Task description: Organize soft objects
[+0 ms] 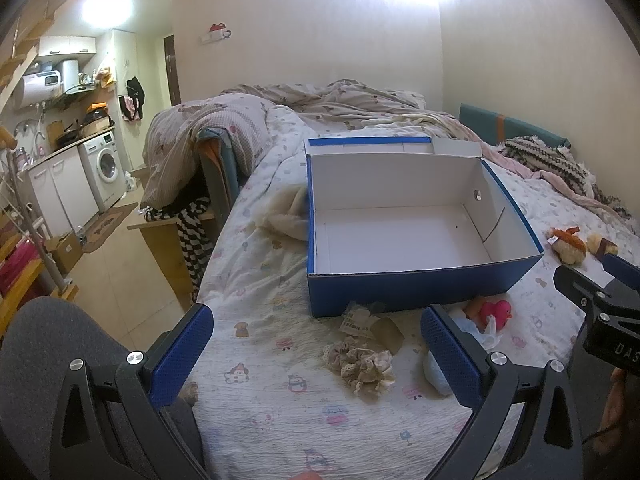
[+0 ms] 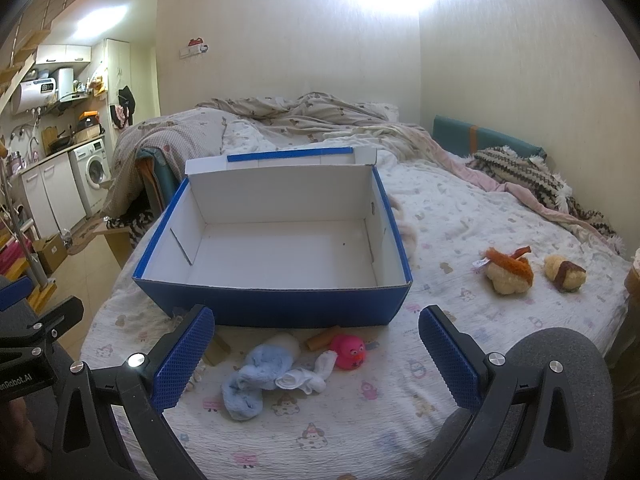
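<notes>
An empty blue cardboard box (image 1: 424, 286) (image 2: 280, 304) with a white inside stands open on the bed. In front of it lie a beige lace scrunchie (image 1: 362, 364), a pink rubber duck (image 1: 498, 312) (image 2: 350, 350), a light blue fluffy sock (image 2: 256, 376) and a white sock (image 2: 308, 378). Two plush sushi toys (image 2: 510, 272) (image 2: 564, 274) sit to the box's right. My left gripper (image 1: 316, 356) hovers open over the scrunchie. My right gripper (image 2: 316, 354) is open above the socks and duck.
Rumpled quilts (image 2: 304, 116) and a knitted blanket (image 2: 520, 176) cover the far half of the bed. A cream plush (image 1: 286, 216) lies left of the box. A paper tag (image 1: 356, 320) lies by the scrunchie. Left of the bed are floor, a washing machine (image 1: 105, 166) and cabinets.
</notes>
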Demonstrator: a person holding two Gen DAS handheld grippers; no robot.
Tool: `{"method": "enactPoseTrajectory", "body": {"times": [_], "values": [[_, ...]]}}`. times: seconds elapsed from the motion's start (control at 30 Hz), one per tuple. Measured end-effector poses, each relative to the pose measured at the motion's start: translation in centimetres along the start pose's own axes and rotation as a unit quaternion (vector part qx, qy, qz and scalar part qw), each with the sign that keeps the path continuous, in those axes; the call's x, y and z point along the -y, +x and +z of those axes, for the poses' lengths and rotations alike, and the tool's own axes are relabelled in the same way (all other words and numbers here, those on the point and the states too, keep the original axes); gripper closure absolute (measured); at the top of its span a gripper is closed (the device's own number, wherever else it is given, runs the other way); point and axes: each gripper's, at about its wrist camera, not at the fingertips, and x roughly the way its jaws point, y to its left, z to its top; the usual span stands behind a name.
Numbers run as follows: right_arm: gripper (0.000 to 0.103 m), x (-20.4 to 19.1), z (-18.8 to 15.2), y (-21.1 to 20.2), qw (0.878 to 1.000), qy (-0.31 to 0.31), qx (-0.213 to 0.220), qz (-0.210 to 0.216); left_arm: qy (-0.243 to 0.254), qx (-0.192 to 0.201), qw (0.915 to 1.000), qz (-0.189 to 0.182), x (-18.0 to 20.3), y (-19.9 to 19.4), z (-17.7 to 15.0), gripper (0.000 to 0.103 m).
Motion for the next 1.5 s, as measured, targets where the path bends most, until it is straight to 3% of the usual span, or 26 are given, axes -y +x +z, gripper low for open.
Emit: {"method": "enactPoseTrajectory", "body": {"times": [1.33, 1.5], "values": [[0.000, 0.12, 0.07, 0.08, 1.000, 0.001, -0.001, 0.002, 0.000, -0.003, 1.0000, 0.001, -0.10, 0.00, 0.02, 0.000], [0.000, 0.85, 0.39, 0.74, 1.000, 0.017, -0.018, 0.013, -0.002, -0.007, 1.0000, -0.001, -0.21, 0.02, 0.00, 0.000]]}}
